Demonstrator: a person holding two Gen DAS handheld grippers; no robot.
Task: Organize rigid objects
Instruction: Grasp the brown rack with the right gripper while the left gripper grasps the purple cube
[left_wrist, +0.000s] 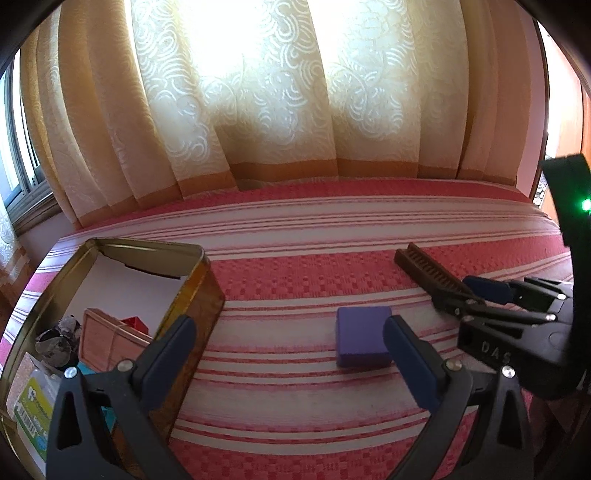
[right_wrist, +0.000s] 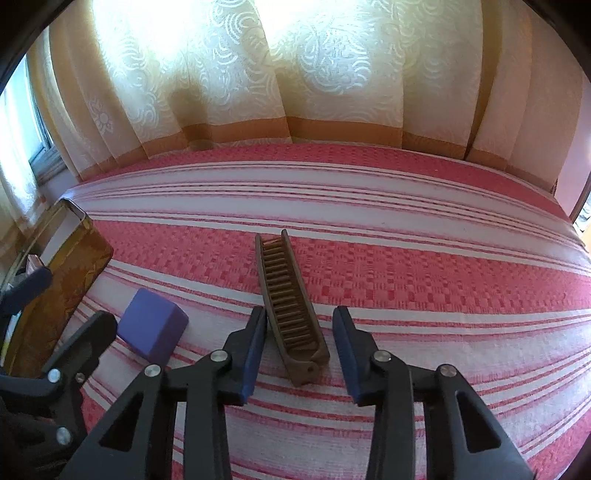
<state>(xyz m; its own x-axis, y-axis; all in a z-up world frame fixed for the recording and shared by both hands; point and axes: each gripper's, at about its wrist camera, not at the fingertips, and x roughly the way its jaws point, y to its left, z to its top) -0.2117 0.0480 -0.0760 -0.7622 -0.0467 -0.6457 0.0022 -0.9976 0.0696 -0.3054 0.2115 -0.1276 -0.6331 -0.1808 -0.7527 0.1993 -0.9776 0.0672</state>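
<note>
The right gripper (right_wrist: 299, 347) is spread open and set low over the bed (right_wrist: 406, 266), with the near end of the brown comb (right_wrist: 291, 314) lying between its two fingers. Neither pad touches the comb as far as I can see; a small gap shows on each side. I think this is the approach for a pinch across the comb's narrow width, which is the sensible way because the comb is long and thin and lies flat with its teeth up.

The left gripper (left_wrist: 291, 354) is also open and holds nothing. It hangs beside the gold tin (left_wrist: 199, 288), and its right finger is just in front of the purple block (left_wrist: 364, 336). The block lies on the cover between the tin and the comb, apart from both.

The tin stands open at the left side of the bed, and some items already lie inside it: a paper box, something red, a dark crumpled thing. So the tin is probably the place where the loose things should go.

The bed cover around the comb is free on its far and right sides. On the left, the way to the tin passes over the block and close to the left gripper, so the lift should be high enough to clear the tin's rim.
</note>
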